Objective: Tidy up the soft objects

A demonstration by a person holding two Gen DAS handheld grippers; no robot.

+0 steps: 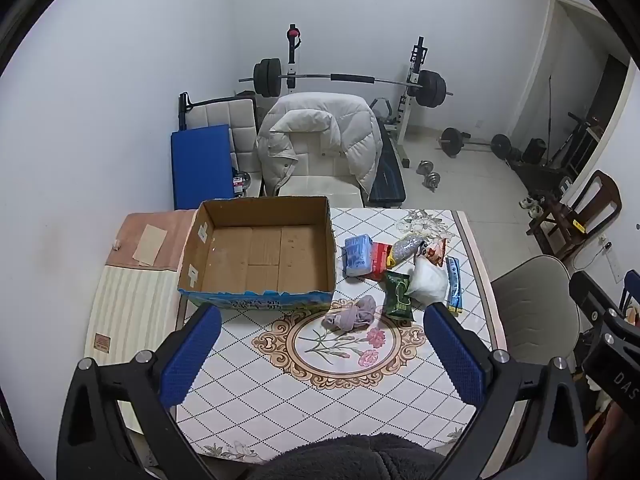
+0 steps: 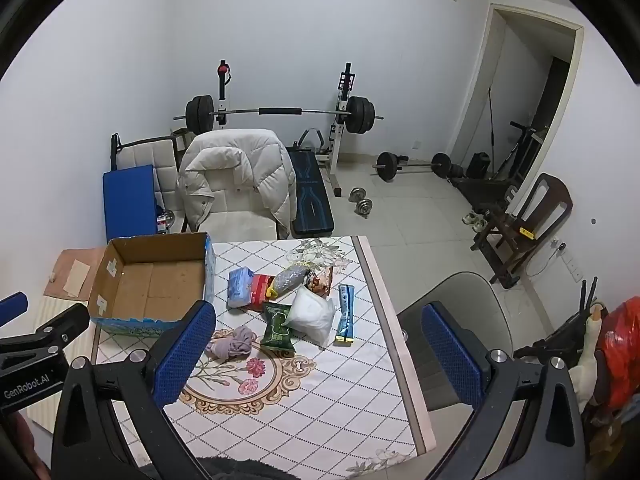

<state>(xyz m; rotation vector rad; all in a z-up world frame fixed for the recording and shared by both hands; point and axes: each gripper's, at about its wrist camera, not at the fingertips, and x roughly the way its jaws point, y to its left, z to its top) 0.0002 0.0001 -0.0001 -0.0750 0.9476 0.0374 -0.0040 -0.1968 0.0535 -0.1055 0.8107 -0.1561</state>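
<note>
An open cardboard box (image 1: 316, 224) with nothing in it stands at the table's far left; it also shows in the right wrist view (image 2: 200, 248). Right of it lies a pile of soft things: a purple cloth bundle (image 1: 352, 314) (image 2: 232, 342), a blue pack (image 1: 358, 256) (image 2: 239, 286), a red pack (image 1: 378, 260), a green packet (image 1: 398, 294) (image 2: 278, 326), a white bag (image 1: 430, 280) (image 2: 312, 312), a silver pouch (image 1: 406, 250) and a blue strip packet (image 1: 454, 284) (image 2: 345, 314). My left gripper (image 1: 322, 316) is open above the near table. My right gripper (image 2: 318, 314) is open, empty, above the table's right side.
The table (image 1: 280, 392) has a patterned cloth. A chair with a white jacket (image 1: 320, 136) stands behind it, a grey chair (image 2: 452, 312) to its right. A weight bench, barbells and dumbbells (image 1: 428, 174) fill the room behind. A striped board (image 1: 132, 304) lies left of the table.
</note>
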